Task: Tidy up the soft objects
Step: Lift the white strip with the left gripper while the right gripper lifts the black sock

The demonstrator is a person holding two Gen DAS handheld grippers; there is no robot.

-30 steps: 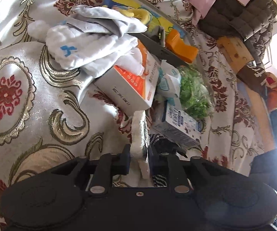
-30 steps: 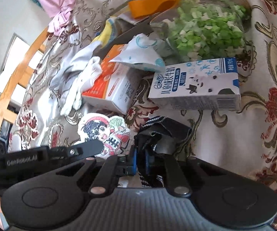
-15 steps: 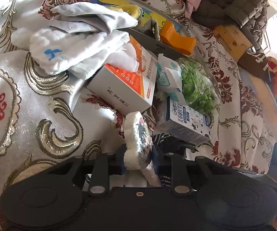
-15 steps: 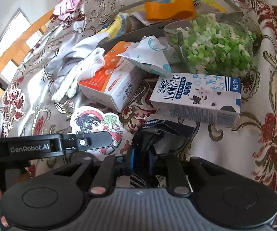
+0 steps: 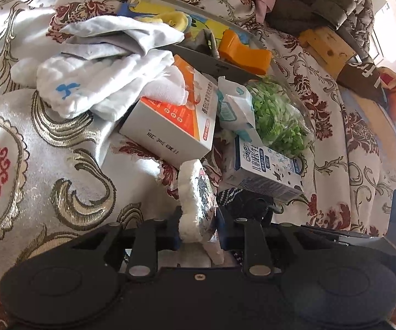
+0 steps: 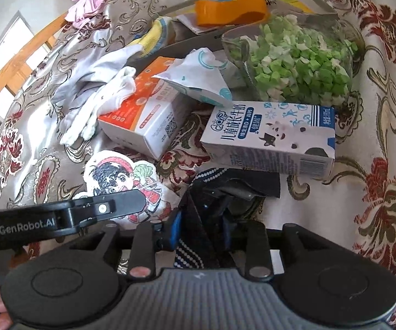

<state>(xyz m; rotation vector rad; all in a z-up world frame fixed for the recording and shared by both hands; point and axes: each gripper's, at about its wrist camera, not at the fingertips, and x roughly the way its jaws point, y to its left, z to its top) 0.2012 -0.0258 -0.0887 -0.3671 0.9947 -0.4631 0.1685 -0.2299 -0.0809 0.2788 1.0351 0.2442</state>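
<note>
Between the left gripper's [image 5: 198, 232] jaws sits the white plush cartoon pad [image 5: 196, 209], pinched on edge. The right gripper [image 6: 202, 232] is opening around a dark dotted cloth [image 6: 198, 220], which could slide off onto the brocade cover [image 6: 349, 192]. Beyond, a clear bag [image 6: 302, 63] holds green bits, and a grey tray [image 5: 219, 67] holds an orange clip [image 5: 243, 52].

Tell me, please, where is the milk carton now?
In the right wrist view the milk carton lies on its side right of centre, below the bag of green pieces, right of the orange-and-white box, above the dark cloth.
</note>
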